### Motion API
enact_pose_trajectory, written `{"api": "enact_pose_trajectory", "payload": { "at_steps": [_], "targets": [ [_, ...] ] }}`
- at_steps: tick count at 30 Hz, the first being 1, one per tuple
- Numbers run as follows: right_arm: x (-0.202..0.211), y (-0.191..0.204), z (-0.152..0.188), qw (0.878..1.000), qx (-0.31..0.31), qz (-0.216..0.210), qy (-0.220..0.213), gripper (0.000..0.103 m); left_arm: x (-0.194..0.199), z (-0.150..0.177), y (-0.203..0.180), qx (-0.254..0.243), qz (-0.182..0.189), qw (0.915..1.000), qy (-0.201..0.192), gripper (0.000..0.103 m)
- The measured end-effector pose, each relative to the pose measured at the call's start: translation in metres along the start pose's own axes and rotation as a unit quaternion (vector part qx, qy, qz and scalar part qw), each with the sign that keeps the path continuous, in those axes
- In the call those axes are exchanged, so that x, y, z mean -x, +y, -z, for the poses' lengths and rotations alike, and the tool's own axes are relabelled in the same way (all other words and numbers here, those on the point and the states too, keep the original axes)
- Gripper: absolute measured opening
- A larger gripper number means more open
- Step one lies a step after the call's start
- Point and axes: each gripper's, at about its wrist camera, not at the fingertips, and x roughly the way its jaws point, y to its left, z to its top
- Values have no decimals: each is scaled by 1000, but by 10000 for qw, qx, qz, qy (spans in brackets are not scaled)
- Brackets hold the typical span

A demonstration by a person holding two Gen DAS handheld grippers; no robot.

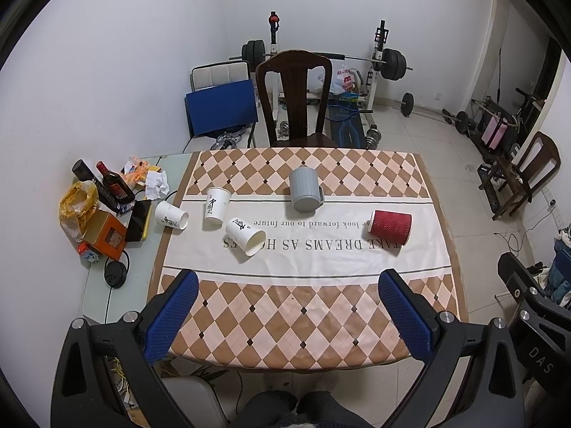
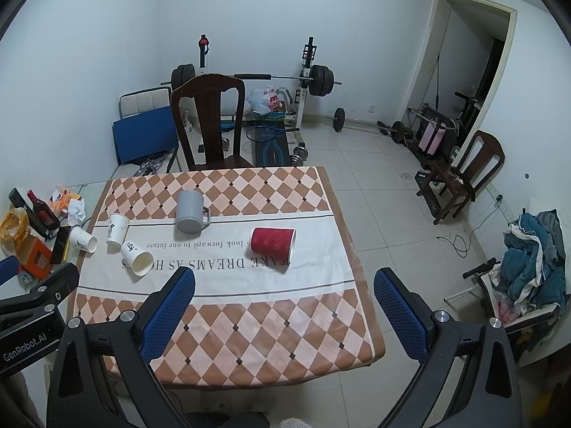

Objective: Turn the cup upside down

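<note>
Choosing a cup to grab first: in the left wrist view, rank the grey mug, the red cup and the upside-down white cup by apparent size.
1. Grey mug
2. Red cup, close to the mug, so unsure
3. Upside-down white cup, smallest

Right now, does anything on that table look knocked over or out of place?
Yes. The red cup and two white paper cups lie on their sides. Another white cup and the grey mug stand mouth-down. No spill shows.

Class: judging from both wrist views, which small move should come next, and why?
Probably advance the open right hand-held gripper toward the red cup: it lies on its side on the tablecloth, nearest that gripper, and nothing is held yet.
</note>
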Motion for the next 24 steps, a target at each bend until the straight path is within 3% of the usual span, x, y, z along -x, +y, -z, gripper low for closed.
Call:
{"api": "enact_pose_trajectory", "payload": {
  "at_steps": [24],
  "targets": [
    [4,0,-1,10000,2,3,1,101,6,-16,-3,-13,74,10000,-35,103]
  ]
}}
